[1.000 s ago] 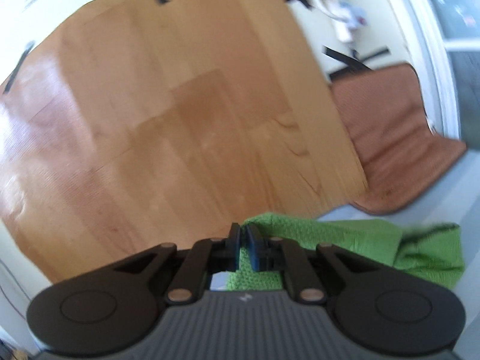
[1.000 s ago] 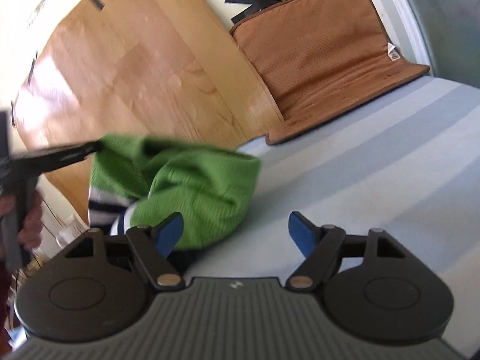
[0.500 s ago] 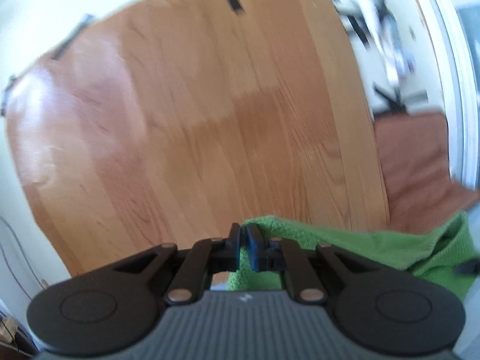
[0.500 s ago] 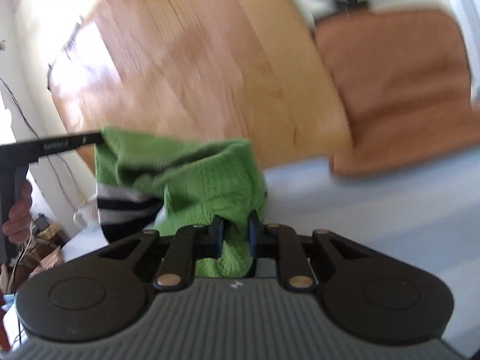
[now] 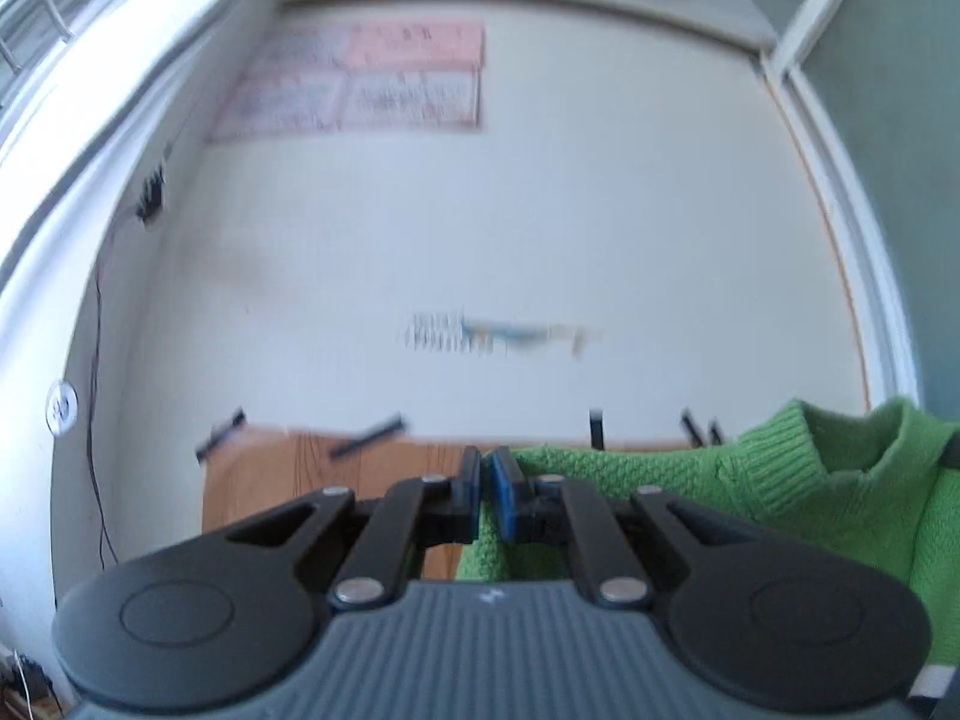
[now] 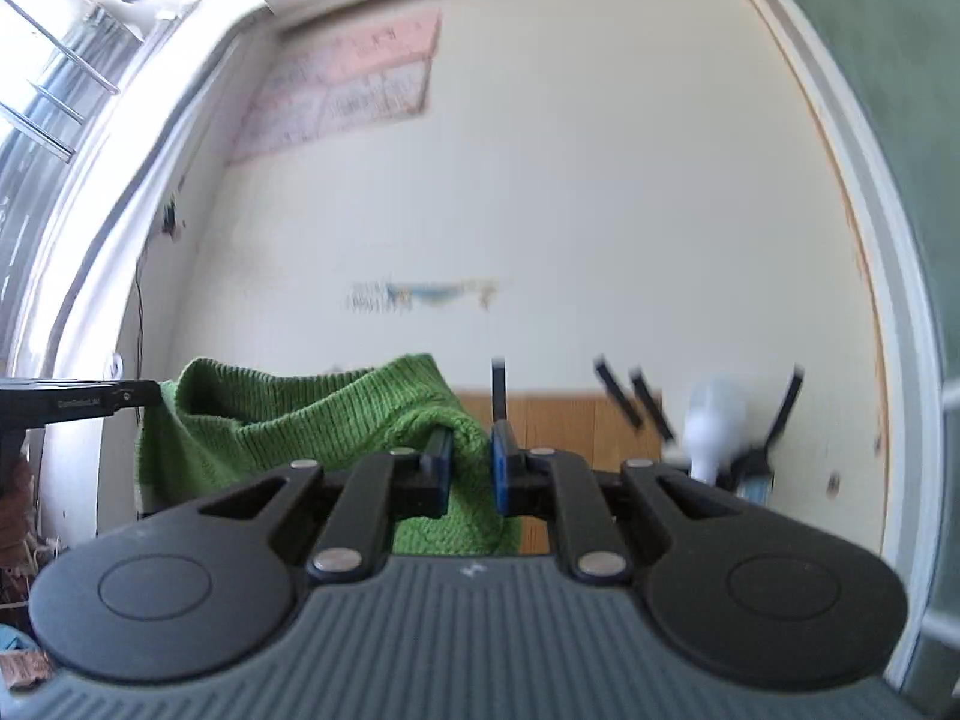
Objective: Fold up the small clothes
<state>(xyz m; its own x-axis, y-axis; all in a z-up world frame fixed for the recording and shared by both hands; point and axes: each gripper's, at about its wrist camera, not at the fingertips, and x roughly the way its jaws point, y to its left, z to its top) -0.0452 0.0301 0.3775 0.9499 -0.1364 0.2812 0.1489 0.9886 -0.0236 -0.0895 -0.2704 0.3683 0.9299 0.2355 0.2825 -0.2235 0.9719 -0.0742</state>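
green sweater [image 6: 300, 420] pinched in left claw [image 5: 487, 483], right claw [image 6: 471, 462]; wall poster [image 5: 360, 84] behind

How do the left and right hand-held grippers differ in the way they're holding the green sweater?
The left hand-held gripper pinches a thin edge of the green sweater, jaws nearly touching. The right hand-held gripper clamps a thicker bunch, jaws visibly apart. Both are shut on the sweater, which spans between them.

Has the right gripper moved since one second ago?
Yes. The right gripper tilted upward: the wooden board sank low, the wall fills the view.
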